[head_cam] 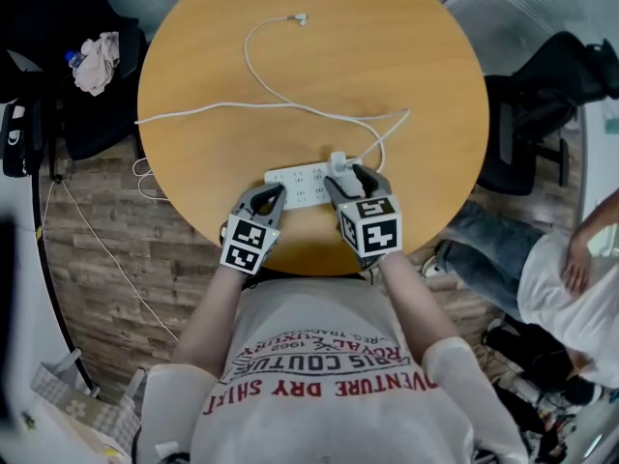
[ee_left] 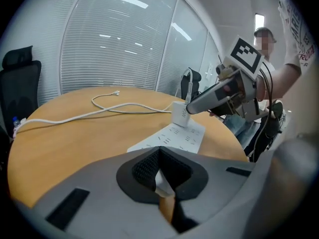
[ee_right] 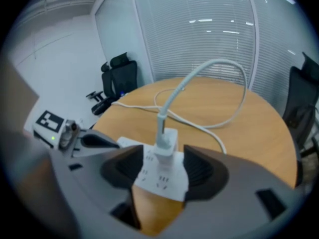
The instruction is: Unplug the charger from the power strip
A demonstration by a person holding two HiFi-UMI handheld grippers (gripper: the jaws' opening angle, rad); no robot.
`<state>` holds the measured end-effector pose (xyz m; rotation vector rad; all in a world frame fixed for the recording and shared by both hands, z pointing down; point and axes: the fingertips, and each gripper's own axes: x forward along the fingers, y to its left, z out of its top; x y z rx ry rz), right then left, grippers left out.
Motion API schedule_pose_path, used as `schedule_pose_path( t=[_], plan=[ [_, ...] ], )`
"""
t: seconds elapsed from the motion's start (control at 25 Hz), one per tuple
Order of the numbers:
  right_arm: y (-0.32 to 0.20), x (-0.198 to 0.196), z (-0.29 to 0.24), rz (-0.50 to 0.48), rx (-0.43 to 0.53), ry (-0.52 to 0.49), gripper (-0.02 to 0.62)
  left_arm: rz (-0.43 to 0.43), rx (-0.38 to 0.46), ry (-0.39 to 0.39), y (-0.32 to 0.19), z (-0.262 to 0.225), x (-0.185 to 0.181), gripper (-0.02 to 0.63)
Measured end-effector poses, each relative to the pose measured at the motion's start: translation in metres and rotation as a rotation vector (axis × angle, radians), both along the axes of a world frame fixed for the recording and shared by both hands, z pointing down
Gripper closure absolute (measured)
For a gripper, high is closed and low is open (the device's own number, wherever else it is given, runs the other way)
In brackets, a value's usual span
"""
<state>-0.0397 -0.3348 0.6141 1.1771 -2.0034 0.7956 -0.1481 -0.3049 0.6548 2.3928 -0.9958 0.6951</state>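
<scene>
A white power strip [head_cam: 298, 184] lies near the front edge of the round wooden table [head_cam: 193, 66]. A white charger [head_cam: 338, 161] stands plugged in at its right end, and its white cable [head_cam: 290, 105] loops off across the table. My right gripper [head_cam: 346, 176] is open around the charger [ee_right: 164, 144], with a gap on each side between the pads and the plug. My left gripper [head_cam: 279, 193] hangs over the strip's left part, its jaws shut and empty. In the left gripper view the strip [ee_left: 174, 136] and charger [ee_left: 180, 114] lie just ahead.
Black office chairs stand at the left [head_cam: 58, 85] and the right [head_cam: 542, 95]; the left one holds a pink cloth [head_cam: 97, 61]. A seated person [head_cam: 561, 278] is at the lower right. A thin cord [head_cam: 106, 249] trails over the wooden floor.
</scene>
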Motion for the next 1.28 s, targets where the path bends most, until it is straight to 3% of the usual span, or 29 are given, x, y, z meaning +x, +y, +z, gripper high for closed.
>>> schedule_pose_path(
  t=[0.28, 0.44, 0.72, 1.16, 1.28],
  plan=[
    [-0.014, -0.002, 0.031, 0.046, -0.09, 0.079, 0.345, -0.031, -0.024, 0.022, -0.001, 0.001, 0.0, 0.577],
    [-0.012, 0.0, 0.038, 0.066, -0.121, 0.1, 0.419, -0.043, -0.034, 0.035, -0.003, 0.003, 0.0, 0.577],
    [-0.009, 0.002, 0.037, 0.089, -0.161, 0.132, 0.434, -0.024, -0.053, -0.106, 0.001, 0.009, -0.001, 0.578],
    [-0.005, 0.002, 0.024, 0.101, -0.134, 0.109, 0.439, -0.024, -0.081, -0.148, 0.001, 0.009, 0.002, 0.578],
    [-0.022, 0.001, 0.006, 0.091, -0.079, 0.113, 0.439, -0.017, -0.073, -0.154, 0.001, 0.01, 0.003, 0.577]
  ],
)
